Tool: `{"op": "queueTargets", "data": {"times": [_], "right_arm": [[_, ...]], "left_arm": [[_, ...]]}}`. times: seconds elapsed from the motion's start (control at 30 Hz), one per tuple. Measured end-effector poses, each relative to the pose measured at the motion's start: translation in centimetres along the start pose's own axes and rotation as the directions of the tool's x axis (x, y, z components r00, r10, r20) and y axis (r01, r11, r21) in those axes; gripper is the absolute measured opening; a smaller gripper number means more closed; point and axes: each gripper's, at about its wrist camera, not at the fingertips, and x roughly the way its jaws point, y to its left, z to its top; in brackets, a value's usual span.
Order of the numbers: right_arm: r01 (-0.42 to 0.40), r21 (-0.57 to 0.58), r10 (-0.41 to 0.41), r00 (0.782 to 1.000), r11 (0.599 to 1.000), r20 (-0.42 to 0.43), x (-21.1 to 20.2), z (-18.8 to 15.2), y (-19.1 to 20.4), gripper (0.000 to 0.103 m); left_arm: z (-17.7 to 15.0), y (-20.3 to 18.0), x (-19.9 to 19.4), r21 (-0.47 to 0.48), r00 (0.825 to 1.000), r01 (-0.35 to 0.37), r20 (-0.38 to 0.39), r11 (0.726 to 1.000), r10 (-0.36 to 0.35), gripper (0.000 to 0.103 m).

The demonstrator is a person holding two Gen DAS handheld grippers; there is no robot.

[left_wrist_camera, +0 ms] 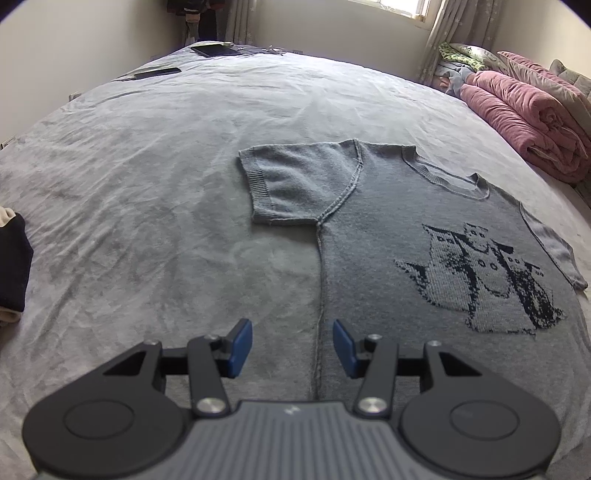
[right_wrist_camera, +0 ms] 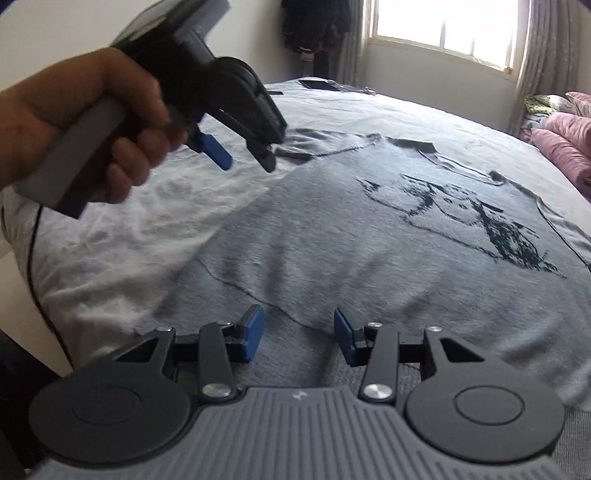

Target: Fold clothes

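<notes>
A grey knit T-shirt [left_wrist_camera: 388, 236] lies flat on the bed [left_wrist_camera: 147, 177], sleeves spread; the left gripper [left_wrist_camera: 292, 347] hovers over its side seam, jaws apart and empty; the right gripper [right_wrist_camera: 299, 339] hangs above the hem, also parted, gripping nothing.

Daylight came from a window [right_wrist_camera: 443, 33] at the far wall, blown out to white in the right wrist view, and it lit the bed [left_wrist_camera: 147, 184] softly with faint shadows only. The left wrist view was dimmer, greyer and fairly sharp. The right wrist view was smeared by motion: the shirt [right_wrist_camera: 369, 229] print and the hand [right_wrist_camera: 74, 125] were blurred. Both views bowed strongly at the edges, with dark corners.
</notes>
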Motion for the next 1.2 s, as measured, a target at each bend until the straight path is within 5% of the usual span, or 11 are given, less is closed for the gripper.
{"op": "queueTargets", "data": {"times": [0.17, 0.33, 0.53, 0.9, 1.2], "right_arm": [[0.018, -0.049, -0.018, 1.000, 0.999, 0.006, 0.4, 0.4, 0.4, 0.047], [0.050, 0.064, -0.048, 0.998, 0.997, -0.041, 0.4, -0.6, -3.2, 0.047], [0.147, 0.141, -0.141, 0.989, 0.979, -0.052, -0.5, -1.7, -7.5, 0.047], [0.233, 0.234, -0.221, 0.972, 0.944, -0.075, -2.9, -4.4, -12.8, 0.049], [0.297, 0.279, -0.277, 0.955, 0.913, -0.108, -5.1, -5.9, -17.0, 0.049]], "left_arm": [[-0.3, -0.1, -0.2, -0.006, 0.999, 0.034, -0.003, 0.999, -0.034, 0.050], [-0.9, -1.4, -1.6, -0.004, 0.985, 0.170, 0.018, 0.985, -0.170, 0.051], [-2.7, -4.3, -1.5, 0.060, 0.971, 0.238, -0.025, 0.969, -0.237, 0.053], [-7.4, -8.3, -0.2, 0.253, 0.994, 0.108, -0.044, 0.961, -0.100, 0.057], [-10.9, -7.1, -3.4, 0.140, 1.000, 0.018, 0.010, 0.990, -0.019, 0.058]]}}
